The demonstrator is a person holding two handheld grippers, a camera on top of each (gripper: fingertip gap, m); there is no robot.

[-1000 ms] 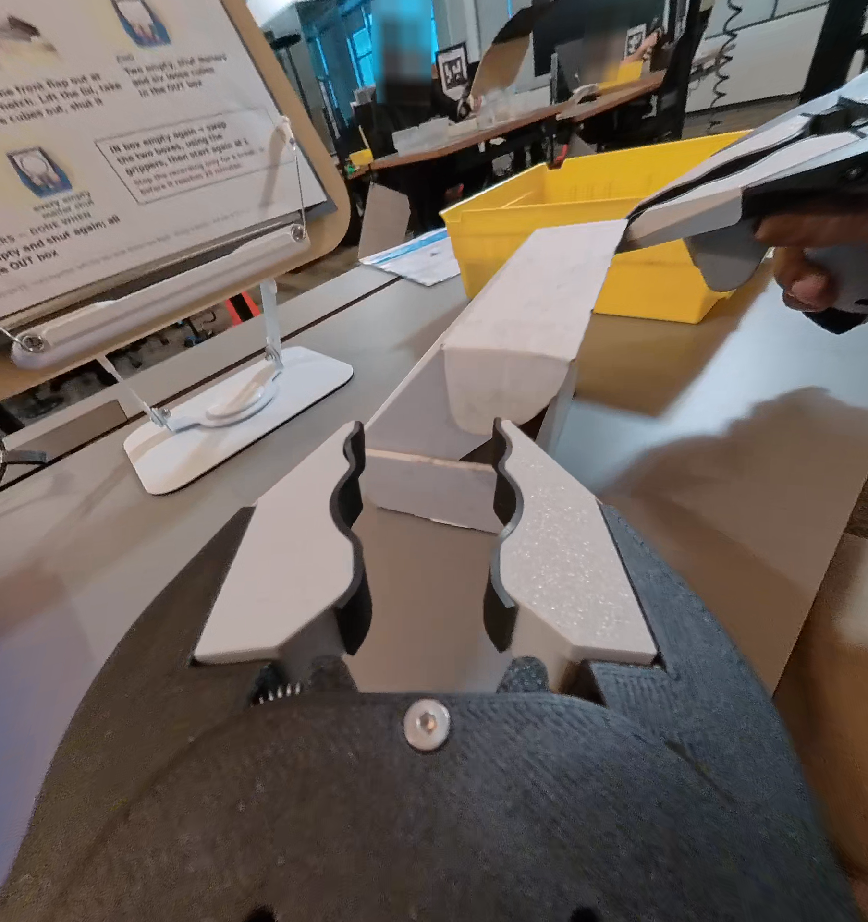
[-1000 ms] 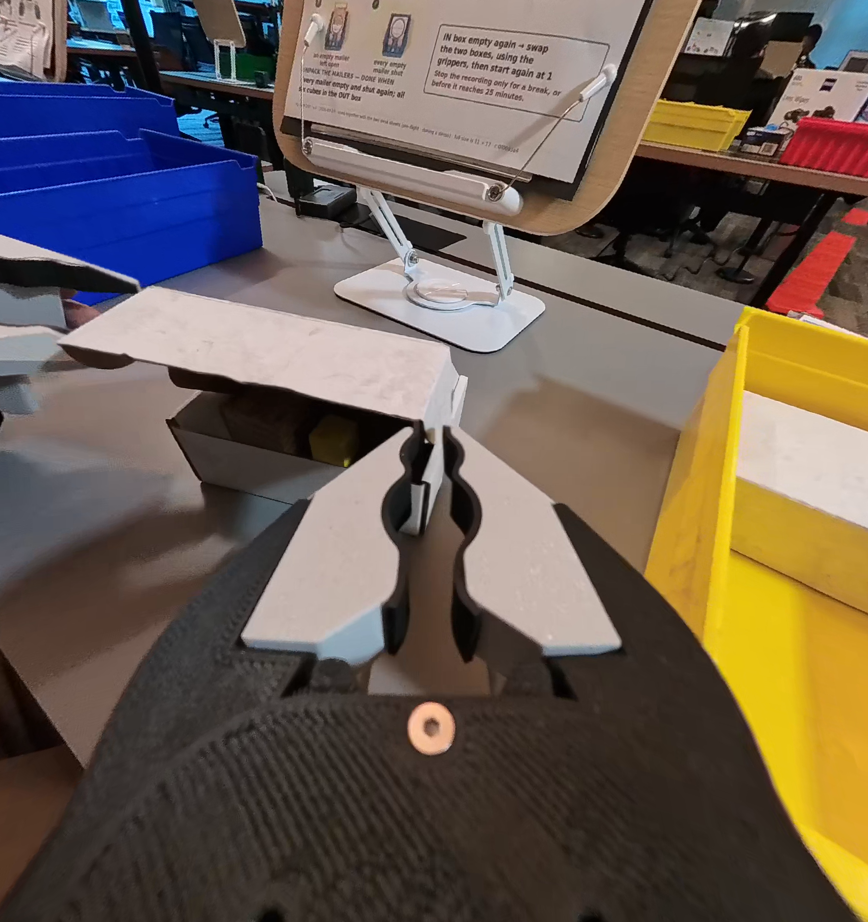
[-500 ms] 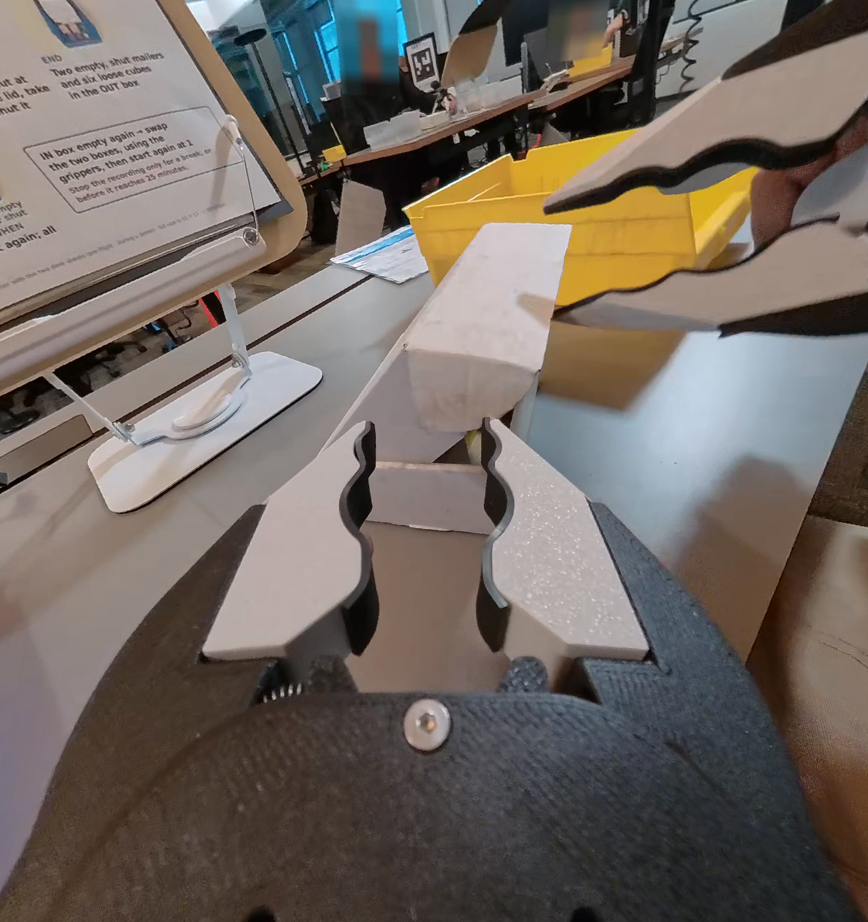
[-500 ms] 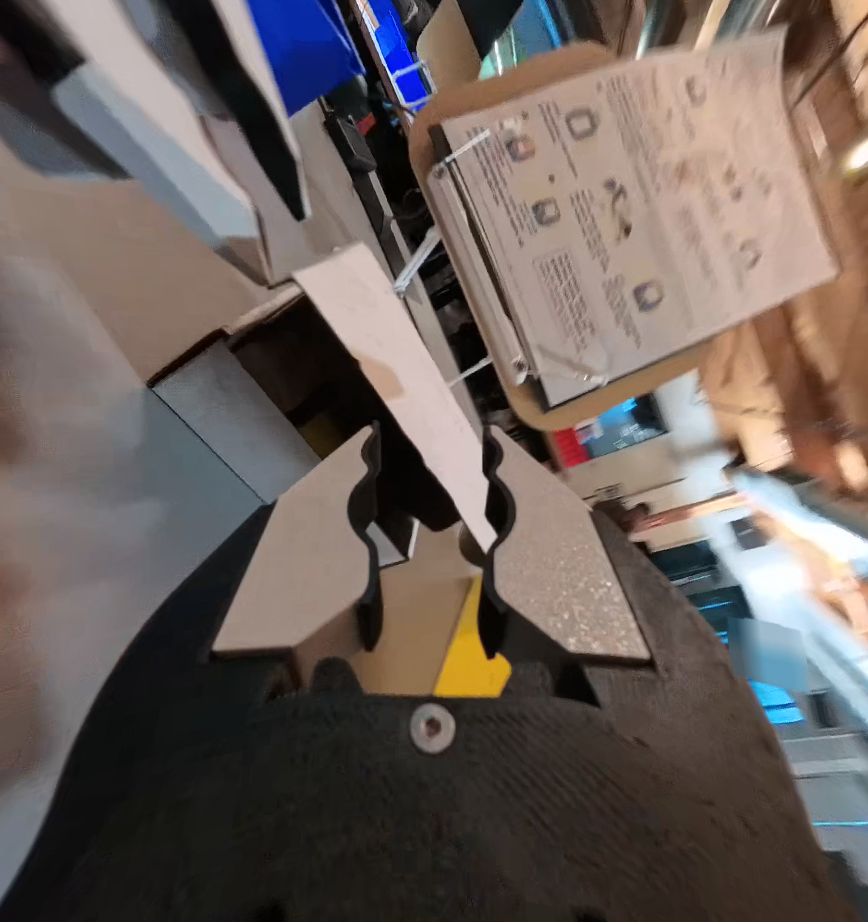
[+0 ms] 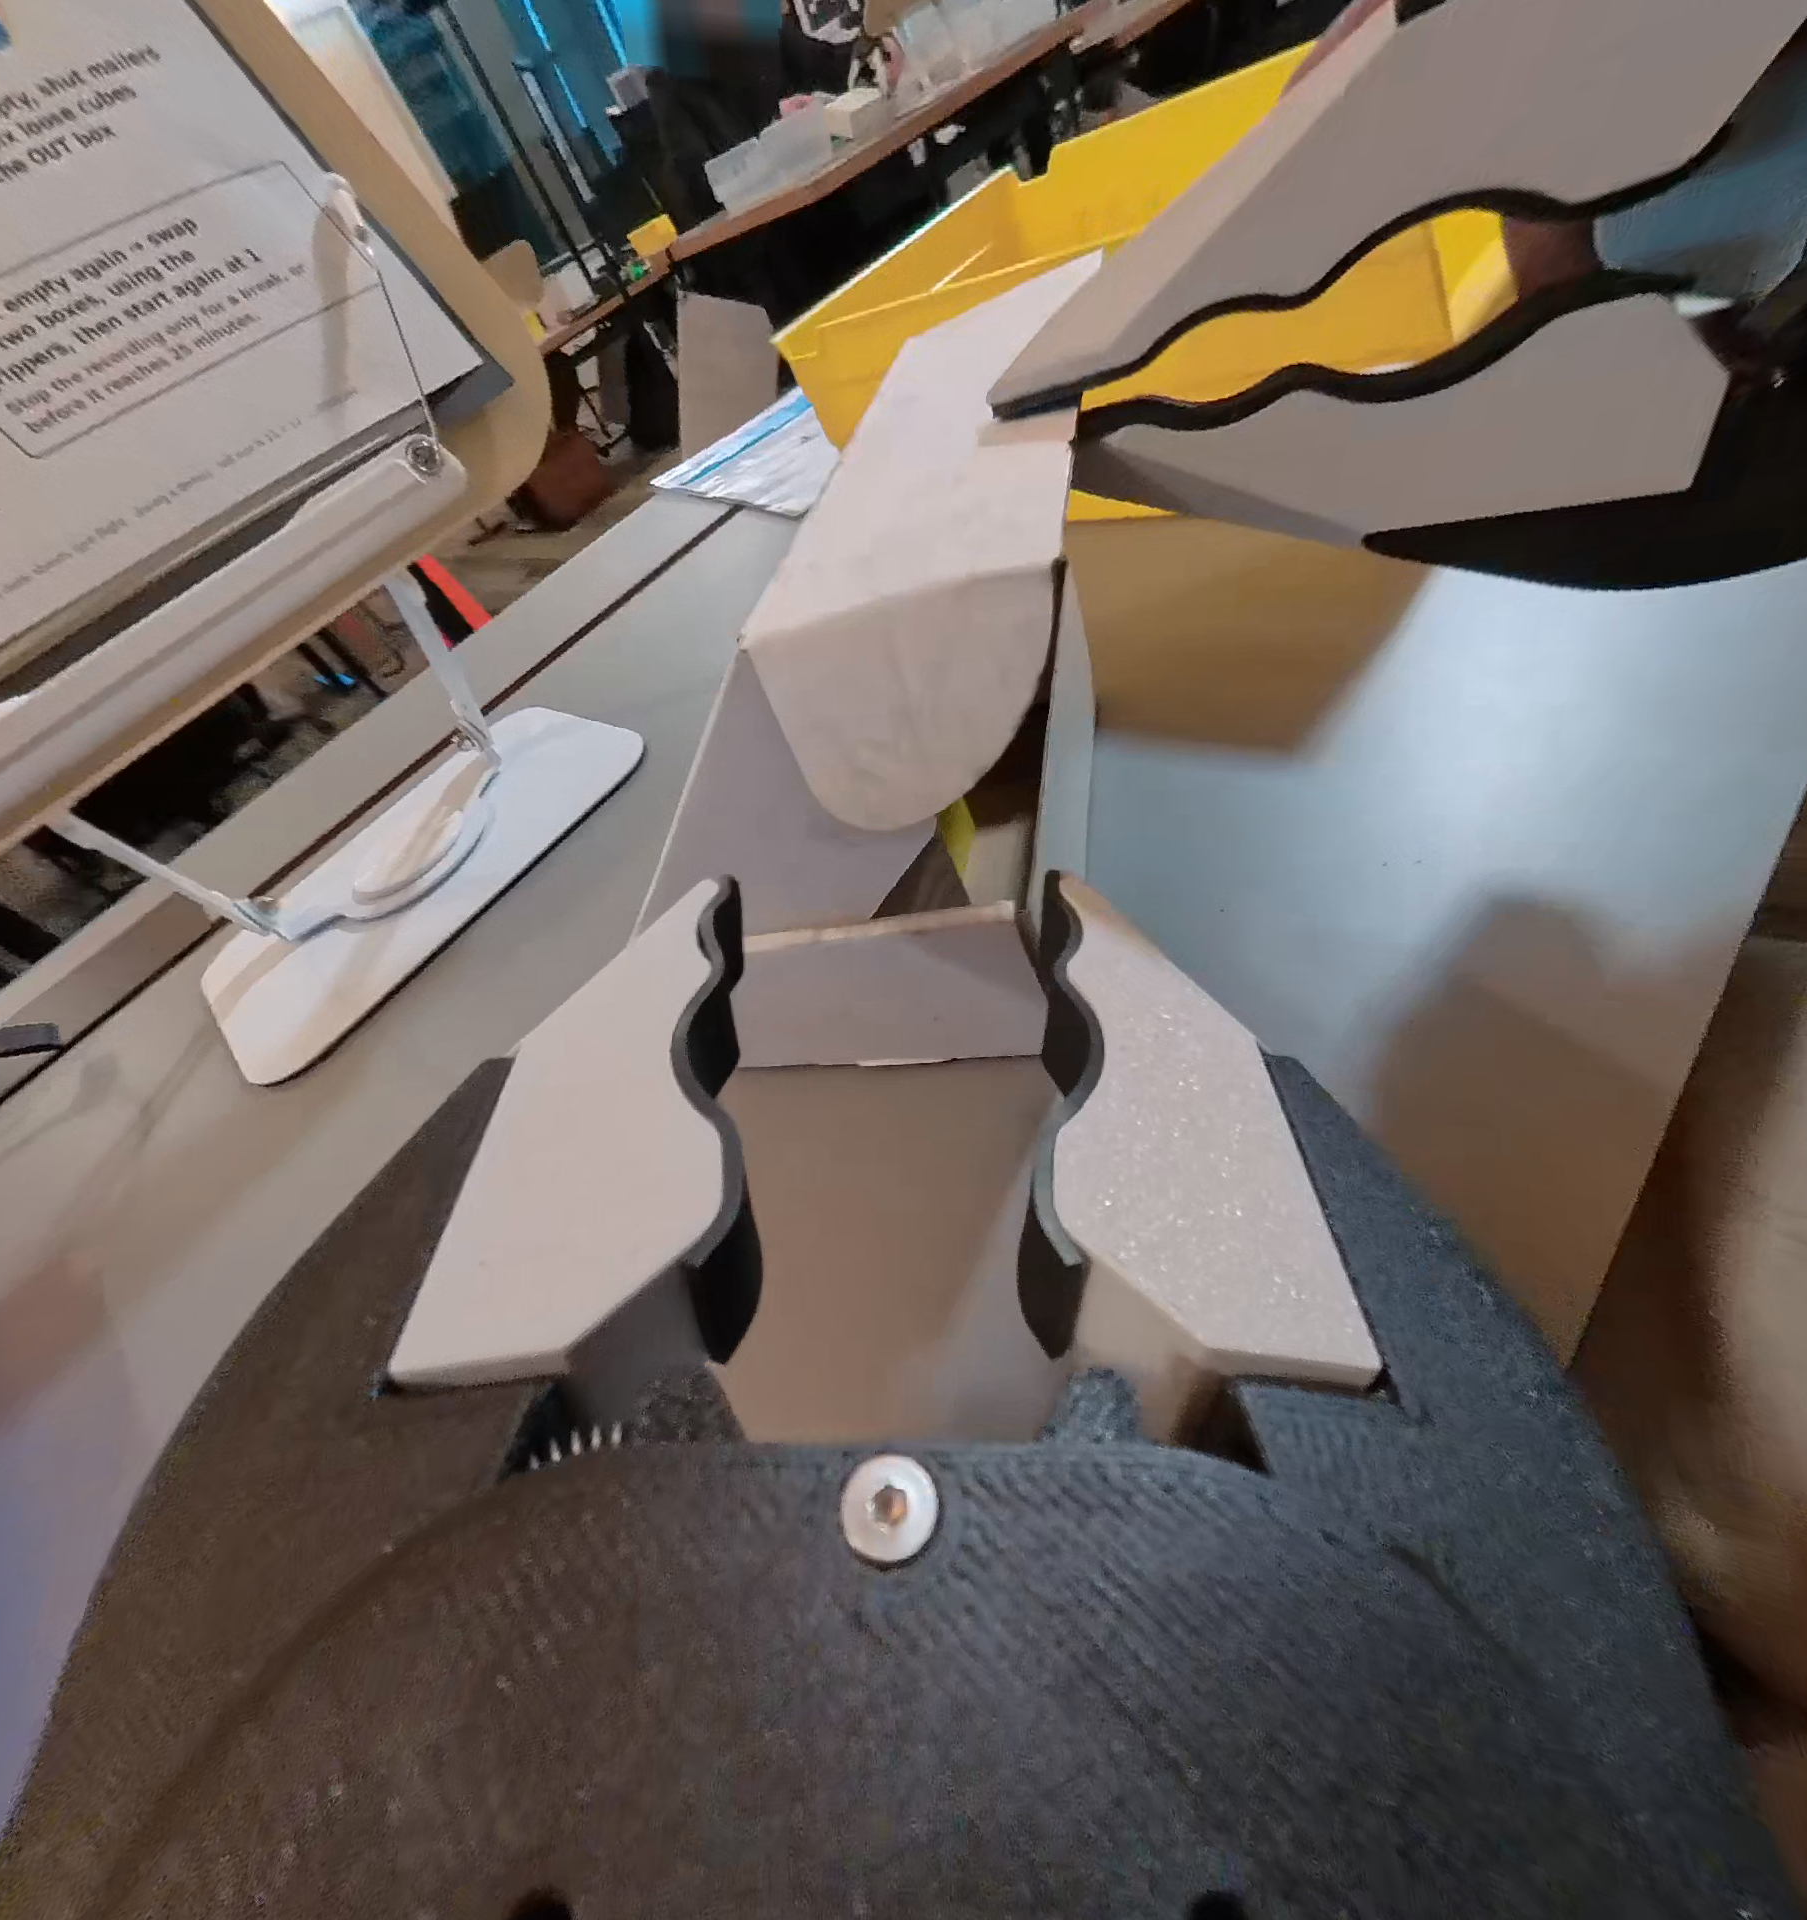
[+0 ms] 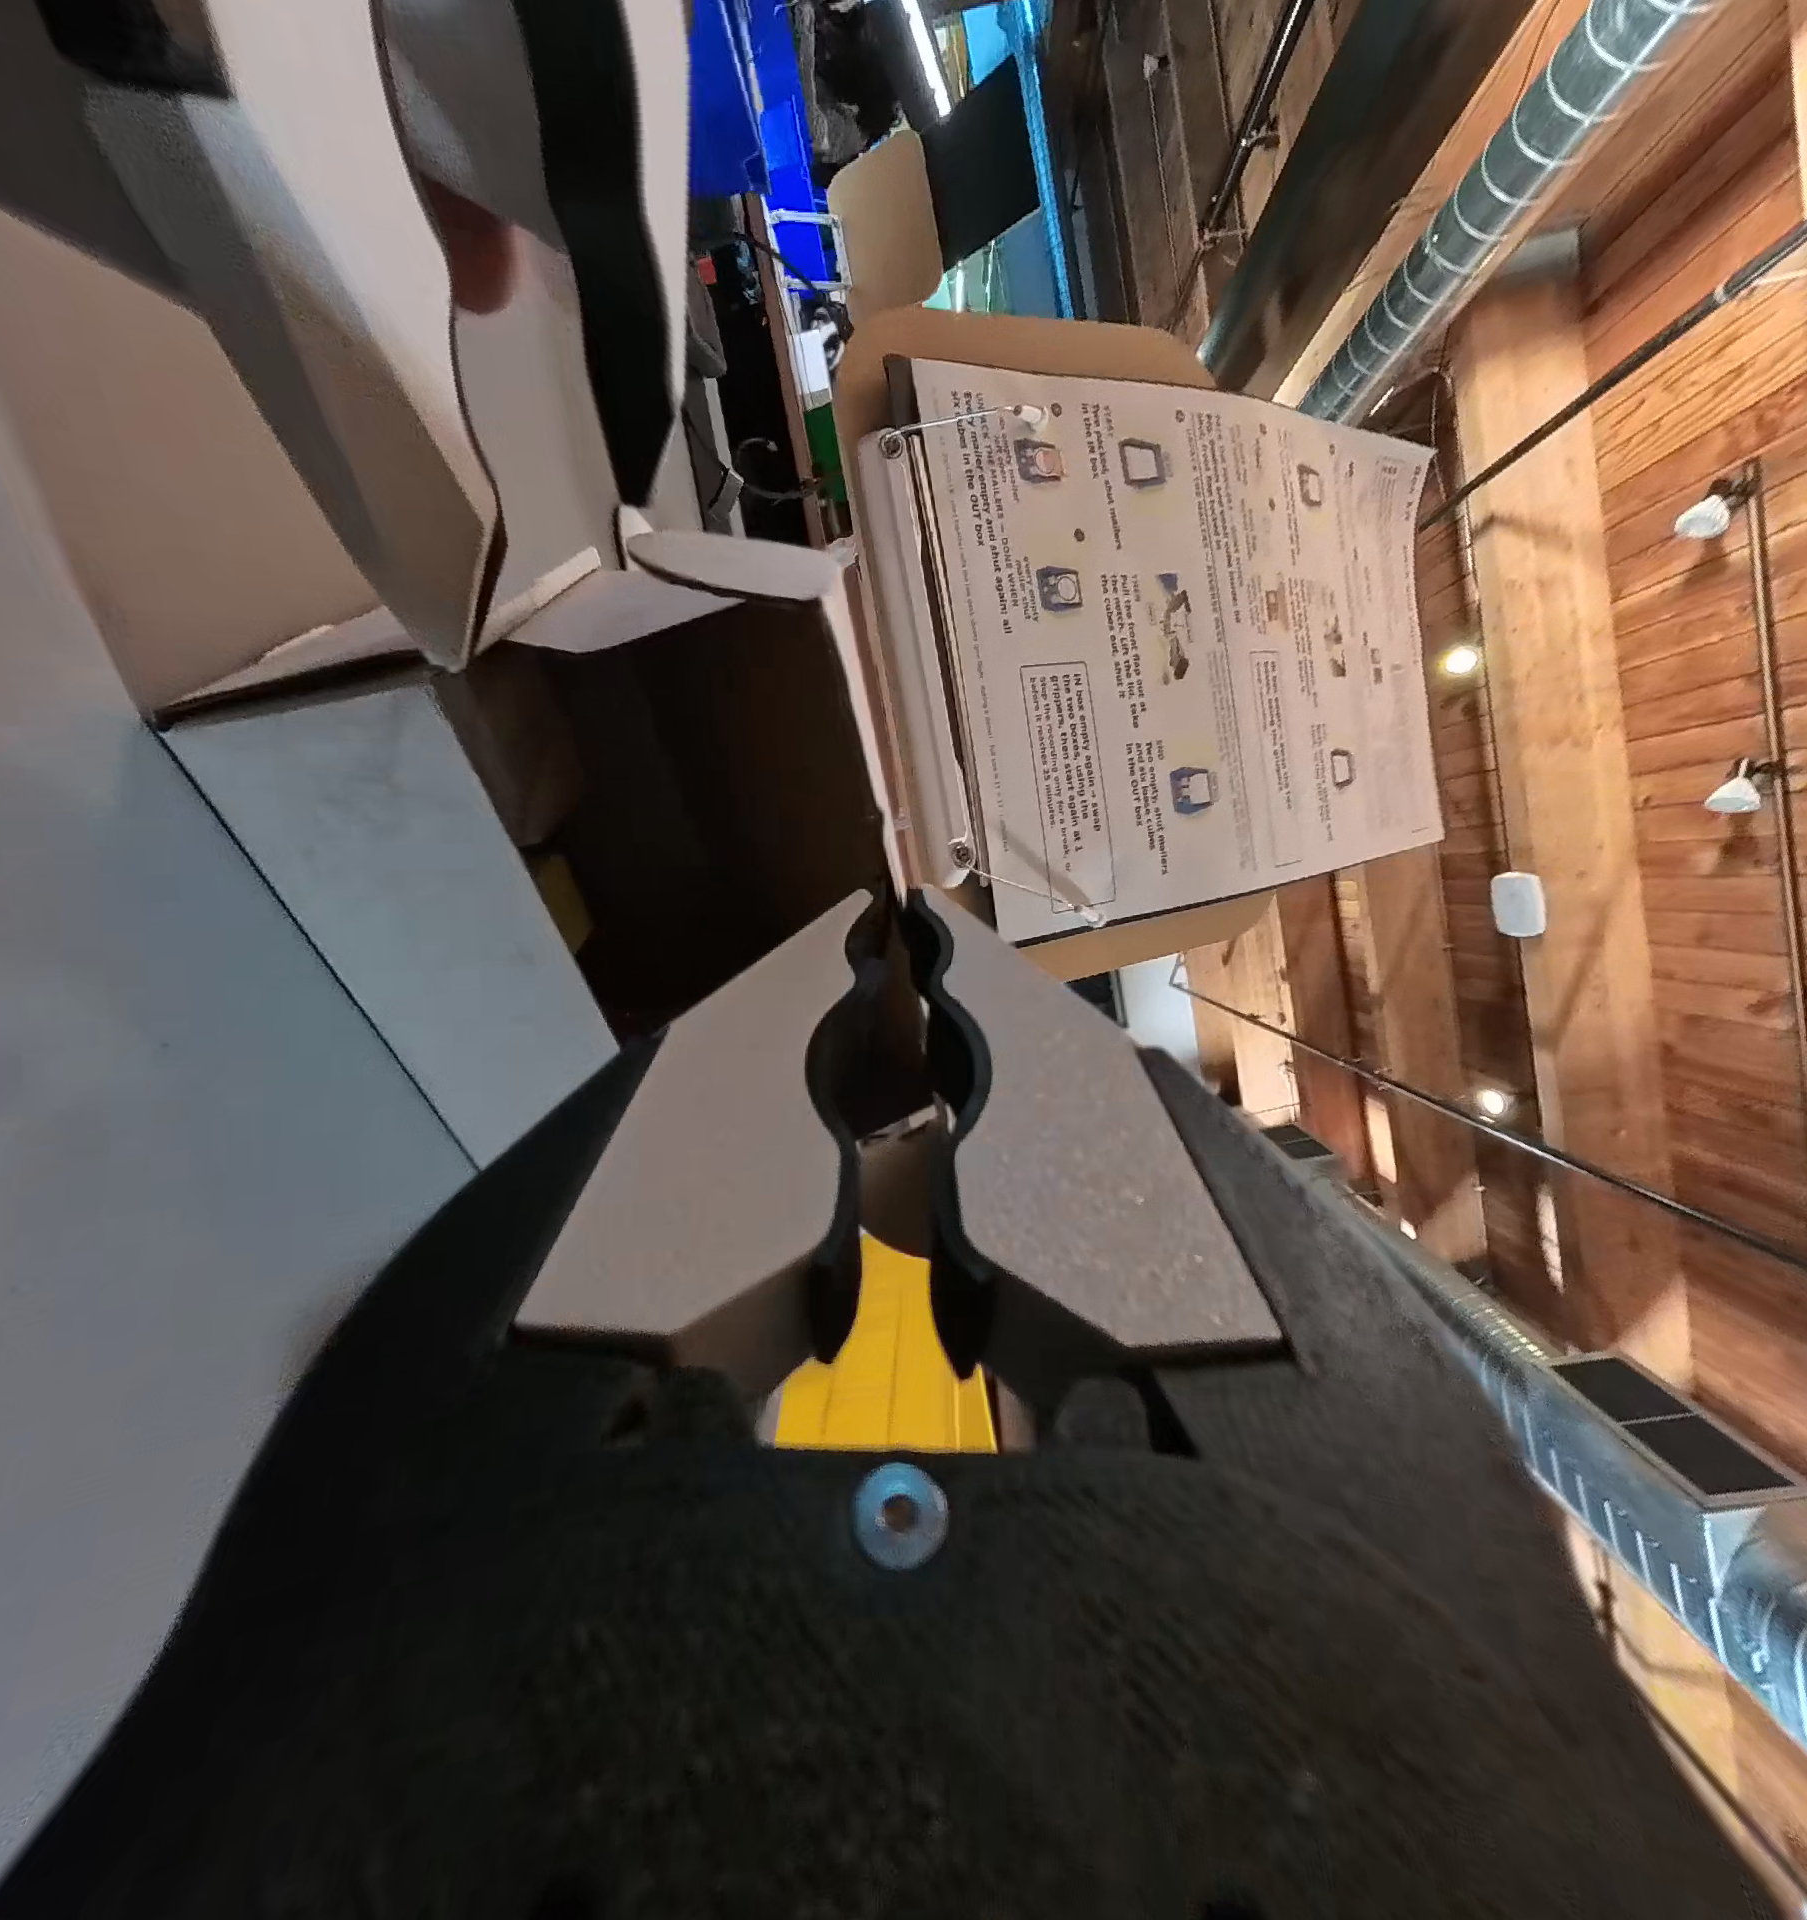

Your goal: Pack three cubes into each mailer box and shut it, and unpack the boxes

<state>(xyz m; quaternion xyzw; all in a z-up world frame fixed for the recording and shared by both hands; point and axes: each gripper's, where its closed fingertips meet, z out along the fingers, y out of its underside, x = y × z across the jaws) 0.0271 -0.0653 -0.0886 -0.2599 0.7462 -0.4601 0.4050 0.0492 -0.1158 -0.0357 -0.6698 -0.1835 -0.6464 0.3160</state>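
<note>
A white mailer box [image 5: 888, 997] lies end-on in the left wrist view with its lid [image 5: 940, 468] raised. My left gripper [image 5: 883, 914] is open, with the box's near end wall between its fingertips. My right gripper [image 5: 1039, 421] comes in from the upper right and is shut on the lid's far front edge. In the right wrist view, rolled on its side, my right gripper [image 6: 891, 906] pinches that thin edge. The box wall [image 6: 359, 852] and the left gripper [image 6: 556, 561] are at the left. A yellow cube [image 6: 566, 899] shows inside and also in the left wrist view [image 5: 956, 831].
A document stand with an instruction sheet [image 5: 151, 364] stands on the grey table [image 5: 1346, 935] to the left, and also shows in the right wrist view [image 6: 1138, 644]. A yellow bin [image 5: 1138, 239] sits behind the box. Blue bins [image 6: 764, 125] are far off. The table's edge runs along the right. The grippers' ends are close to 8 centimeters from one another.
My right gripper opened, rolled onto its side and shut again on the lid's edge, and the lid now stands higher. My left gripper stayed open at the box's end.
</note>
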